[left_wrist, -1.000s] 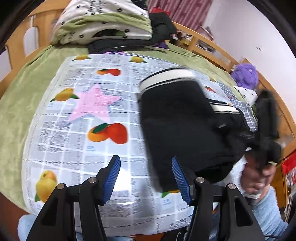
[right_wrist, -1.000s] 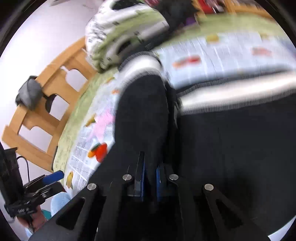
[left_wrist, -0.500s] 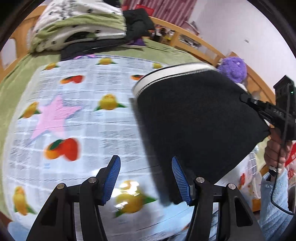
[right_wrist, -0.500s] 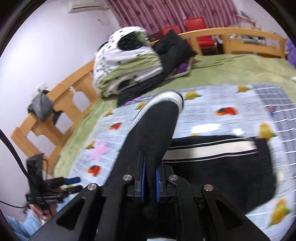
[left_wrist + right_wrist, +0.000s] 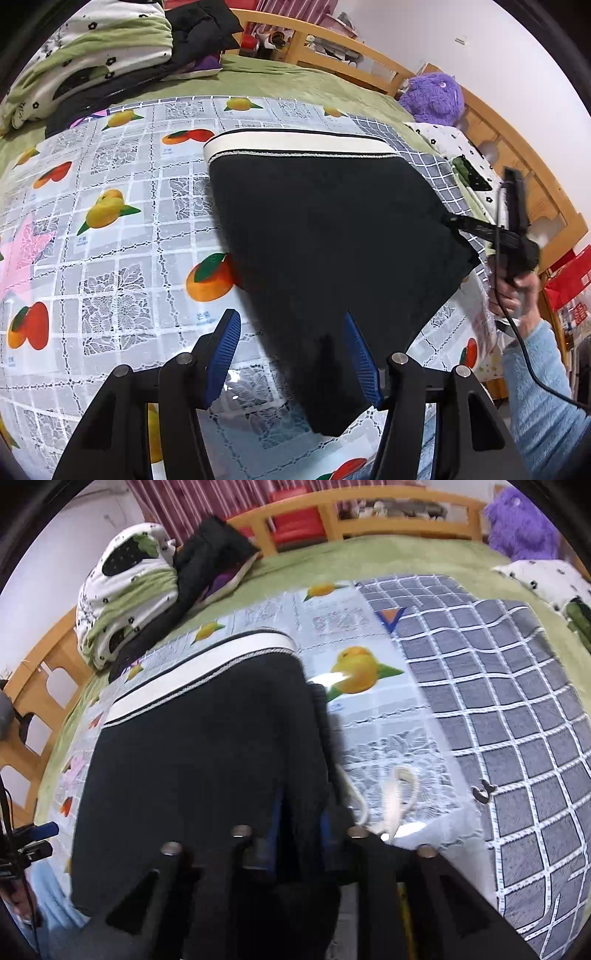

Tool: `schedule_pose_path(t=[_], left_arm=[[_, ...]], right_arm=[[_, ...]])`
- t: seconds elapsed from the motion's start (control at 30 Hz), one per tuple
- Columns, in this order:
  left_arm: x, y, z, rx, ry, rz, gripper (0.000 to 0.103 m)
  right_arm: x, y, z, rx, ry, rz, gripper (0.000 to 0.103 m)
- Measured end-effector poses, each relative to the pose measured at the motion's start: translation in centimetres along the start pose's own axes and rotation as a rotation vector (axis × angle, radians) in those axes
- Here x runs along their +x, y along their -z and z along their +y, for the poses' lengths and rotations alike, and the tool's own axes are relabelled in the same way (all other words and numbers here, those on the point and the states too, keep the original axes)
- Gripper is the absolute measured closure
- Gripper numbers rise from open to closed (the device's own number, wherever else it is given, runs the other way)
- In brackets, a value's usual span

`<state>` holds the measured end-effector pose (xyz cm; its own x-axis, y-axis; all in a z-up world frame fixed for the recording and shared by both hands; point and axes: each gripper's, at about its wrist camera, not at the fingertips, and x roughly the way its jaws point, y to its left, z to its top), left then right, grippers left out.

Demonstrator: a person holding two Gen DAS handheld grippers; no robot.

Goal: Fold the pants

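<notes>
A wooden-framed bed [image 5: 373, 62] with a green blanket [image 5: 295, 79] carries everything; a glossy fruit-printed plastic sheet [image 5: 122, 221] lies spread over its middle, with a grey white-checked cloth [image 5: 498, 701] beside it toward 3 o'clock. Folded black pants with a white waistband [image 5: 325, 236] lie flat on the sheet. Piled floral-and-green bedding with dark clothes [image 5: 96, 55] rests at 11 o'clock, a purple plush toy [image 5: 436, 98] at 1 o'clock

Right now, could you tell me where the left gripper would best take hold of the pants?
Probably the near corner of the pants, coming in from the near edge: it lies flat just ahead of the left gripper, whose jaws stand open, away from the thick white waistband.
</notes>
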<state>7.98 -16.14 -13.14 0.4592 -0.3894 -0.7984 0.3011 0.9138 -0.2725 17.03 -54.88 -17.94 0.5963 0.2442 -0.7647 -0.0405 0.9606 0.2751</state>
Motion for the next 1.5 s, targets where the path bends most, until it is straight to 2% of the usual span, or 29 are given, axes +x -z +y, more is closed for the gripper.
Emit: schedule_pose_path(t=[0.1,0.13,0.2,0.27,0.33,0.37,0.43,0.5,0.57,0.63,0.7,0.8,0.87,0.97,1.07,1.2,1.27,1.33,1.4,1.43,1.5], left_arm=[[0.0,0.2,-1.2,0.03,0.009,-0.016,0.047],[0.4,0.4,-1.6,0.036,0.005,-0.003,0.047],[1.7,1.3,-1.9,0.039,-0.012,0.03,0.047],[3.5,2.4,-1.8,0.023,-0.011,0.082,0.047],[5.4,3.6,-1.6,-0.004,0.015,0.155,0.046],[5.8,4.0,-1.5,-0.015,0.029,0.169,0.046],[5.2,3.9,-1.4,-0.018,0.041,0.147,0.046],[4.3,3.3,-1.3,-0.001,0.043,0.119,0.046],[3.2,2.4,-0.7,-0.005,0.034,0.075,0.047],[2.8,1.1,0.3,-0.031,0.035,0.04,0.047],[3.5,-0.3,1.2,-0.067,0.032,0.036,0.046],[5.2,-2.2,2.5,-0.108,0.03,0.039,0.047],[6.7,-2.9,3.4,-0.135,0.068,0.061,0.047],[9.1,-3.2,4.4,-0.169,0.114,0.091,0.046],[10.5,-3.5,5.4,-0.212,0.202,0.07,0.05],[11.2,-3.9,5.5,-0.21,0.227,0.085,0.069],[10.3,-4.4,5.1,-0.178,0.225,0.068,0.08],[8.7,-5.6,5.2,-0.138,0.257,0.061,0.085],[6.9,-6.5,6.2,-0.133,0.274,0.056,0.087],[6.0,-6.9,6.7,-0.122,0.274,0.048,0.088],[3.8,-7.6,7.7,-0.095,0.256,0.023,0.088]], right_arm=[[-3.2,0.7,0.0,0.011,0.039,-0.067,0.078],[-4.8,1.3,0.5,-0.001,0.03,-0.114,0.077],[-6.3,2.6,1.8,-0.039,-0.001,-0.142,0.077],[-5.9,4.3,2.9,-0.079,-0.009,-0.116,0.078],[-4.0,6.1,3.7,-0.137,0.062,-0.055,0.078],[-2.8,7.0,3.6,-0.155,0.098,-0.024,0.078],[-2.6,7.6,3.2,-0.134,0.092,-0.012,0.078],[-3.4,6.9,3.3,-0.151,0.088,0.012,0.079],[-5.4,5.8,3.3,-0.155,0.076,-0.047,0.076],[-6.5,4.1,3.2,-0.139,0.046,-0.117,0.044],[-5.9,2.2,3.3,-0.133,0.043,-0.138,0.04],[-2.3,-0.8,3.0,-0.11,0.04,-0.075,0.041],[1.0,-2.3,2.2,-0.083,0.037,0.006,0.041],[4.1,-2.8,1.2,-0.05,-0.04,0.076,0.039],[5.5,-3.1,1.1,-0.07,-0.065,0.12,0.04],[6.0,-2.8,-0.4,-0.016,-0.142,0.147,0.043],[5.7,-2.9,0.0,0.006,-0.134,0.142,0.048],[4.2,-2.9,0.1,0.05,-0.126,0.11,0.064],[2.7,-2.9,0.4,0.098,-0.136,0.08,0.076],[1.6,-2.7,0.9,0.147,-0.157,0.077,0.079],[0.4,-2.2,3.0,0.159,-0.149,0.071,0.083]])
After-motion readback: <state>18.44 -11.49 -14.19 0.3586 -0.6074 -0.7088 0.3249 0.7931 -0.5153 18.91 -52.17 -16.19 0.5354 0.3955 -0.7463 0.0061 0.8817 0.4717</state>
